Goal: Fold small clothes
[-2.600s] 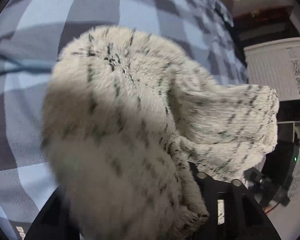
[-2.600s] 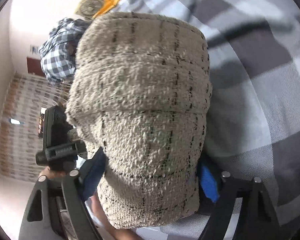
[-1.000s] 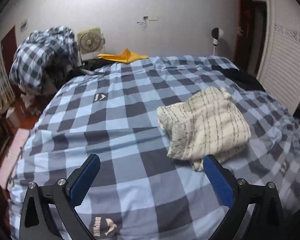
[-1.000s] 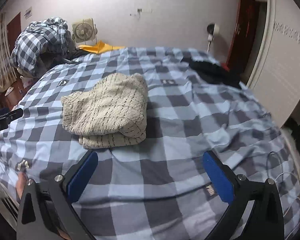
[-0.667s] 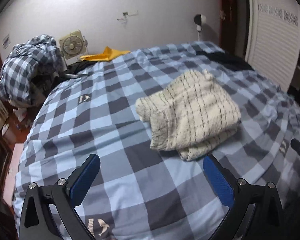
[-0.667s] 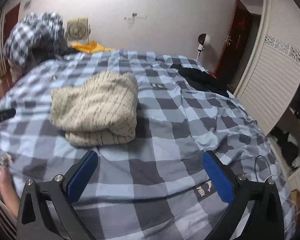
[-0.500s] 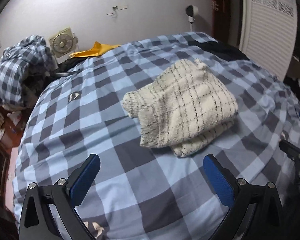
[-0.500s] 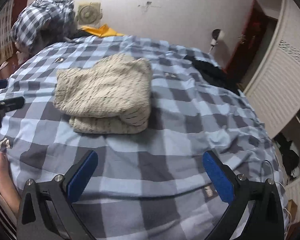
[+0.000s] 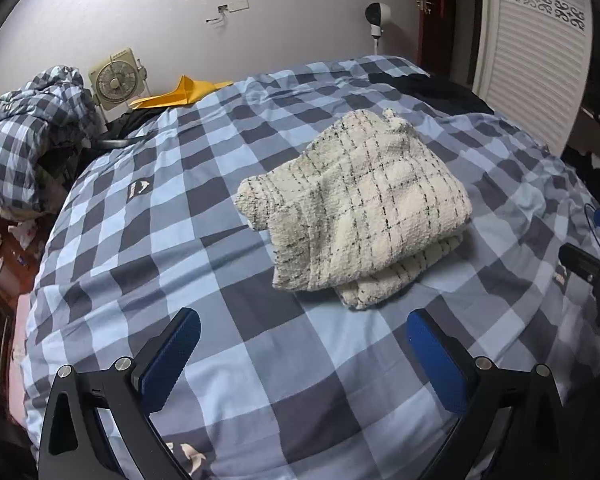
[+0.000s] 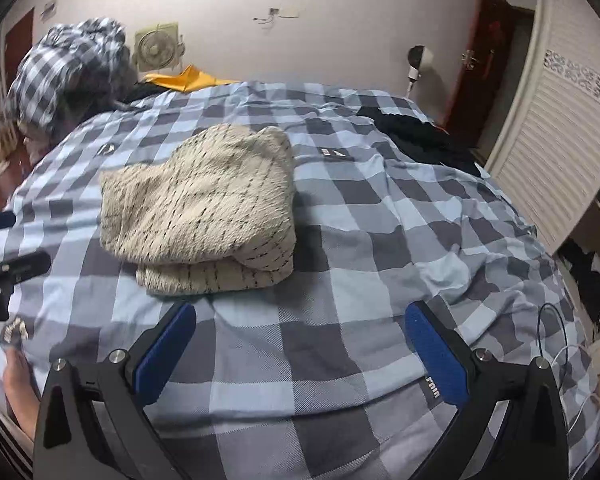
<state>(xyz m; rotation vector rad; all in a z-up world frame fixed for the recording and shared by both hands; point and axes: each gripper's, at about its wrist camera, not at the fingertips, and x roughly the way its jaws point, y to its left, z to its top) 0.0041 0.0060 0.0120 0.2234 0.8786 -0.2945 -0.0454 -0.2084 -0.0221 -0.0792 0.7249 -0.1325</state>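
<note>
We record a bed (image 9: 260,360) covered in a blue-and-grey check duvet, filling both views. On it lies the cream knitted garment (image 9: 364,208) — folded into a compact bundle with thin dark lines, at 12 o'clock from the left gripper (image 9: 300,352) and 11 o'clock from the right gripper (image 10: 300,348). We find both grippers spread wide, holding nothing, hovering clear of the garment. A black garment (image 10: 416,136) lies at 1 o'clock — near the far bed edge. At 10 o'clock we note a checked bundle (image 9: 32,136), a small fan (image 9: 116,80) and a yellow cloth (image 9: 180,92).
</note>
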